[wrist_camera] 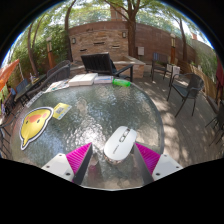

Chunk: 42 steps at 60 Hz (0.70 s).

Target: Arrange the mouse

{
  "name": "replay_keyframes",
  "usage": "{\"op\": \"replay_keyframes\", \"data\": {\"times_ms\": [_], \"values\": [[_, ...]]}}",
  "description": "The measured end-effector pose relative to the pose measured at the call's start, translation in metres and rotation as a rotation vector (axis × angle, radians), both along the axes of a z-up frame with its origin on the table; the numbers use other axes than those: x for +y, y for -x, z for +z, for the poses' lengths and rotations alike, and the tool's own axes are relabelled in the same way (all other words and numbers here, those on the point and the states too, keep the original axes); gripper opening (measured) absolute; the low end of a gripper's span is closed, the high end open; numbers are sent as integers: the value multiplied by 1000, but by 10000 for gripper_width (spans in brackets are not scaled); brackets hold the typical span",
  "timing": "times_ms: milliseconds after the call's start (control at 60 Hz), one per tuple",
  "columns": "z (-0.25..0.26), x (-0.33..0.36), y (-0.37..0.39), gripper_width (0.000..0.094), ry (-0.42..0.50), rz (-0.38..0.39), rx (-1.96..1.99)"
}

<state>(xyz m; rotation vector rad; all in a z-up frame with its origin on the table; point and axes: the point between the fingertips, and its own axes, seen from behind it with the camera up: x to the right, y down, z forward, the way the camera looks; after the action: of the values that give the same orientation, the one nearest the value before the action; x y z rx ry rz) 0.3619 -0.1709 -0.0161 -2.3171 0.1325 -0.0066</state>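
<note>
While the gripper [113, 158] hangs with its fingers spread, the white mouse [120, 143] lies on the glass table [100, 108] between the pink pads [78, 158], apparently untouched. It looks light, rigid and smooth, so its flanks seem the surest hold. No writing is legible on it.

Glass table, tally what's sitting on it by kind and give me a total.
On the glass table:
Mouse, between the open jaws: 1
Laptop: 1
Yellow items: 2
White sheet: 1
Green item: 1
Total: 6
</note>
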Motion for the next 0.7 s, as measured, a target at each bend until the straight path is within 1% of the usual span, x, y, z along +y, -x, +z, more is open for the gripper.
{"op": "replay_keyframes", "data": {"times_ms": [183,233,333,383,417,500,617,700], "values": [[0,18,-6,813,2,-29,-12],[-1,23,-7,789,0,-39,-18],[0,27,-14,631,0,-49,-59],[-2,30,-8,504,-8,-31,-51],[-1,30,-7,501,-9,-31,-61],[2,31,-8,447,-13,-29,-99],[2,29,-7,363,-2,-67,-111],[14,31,-7,346,-12,-102,-117]]}}
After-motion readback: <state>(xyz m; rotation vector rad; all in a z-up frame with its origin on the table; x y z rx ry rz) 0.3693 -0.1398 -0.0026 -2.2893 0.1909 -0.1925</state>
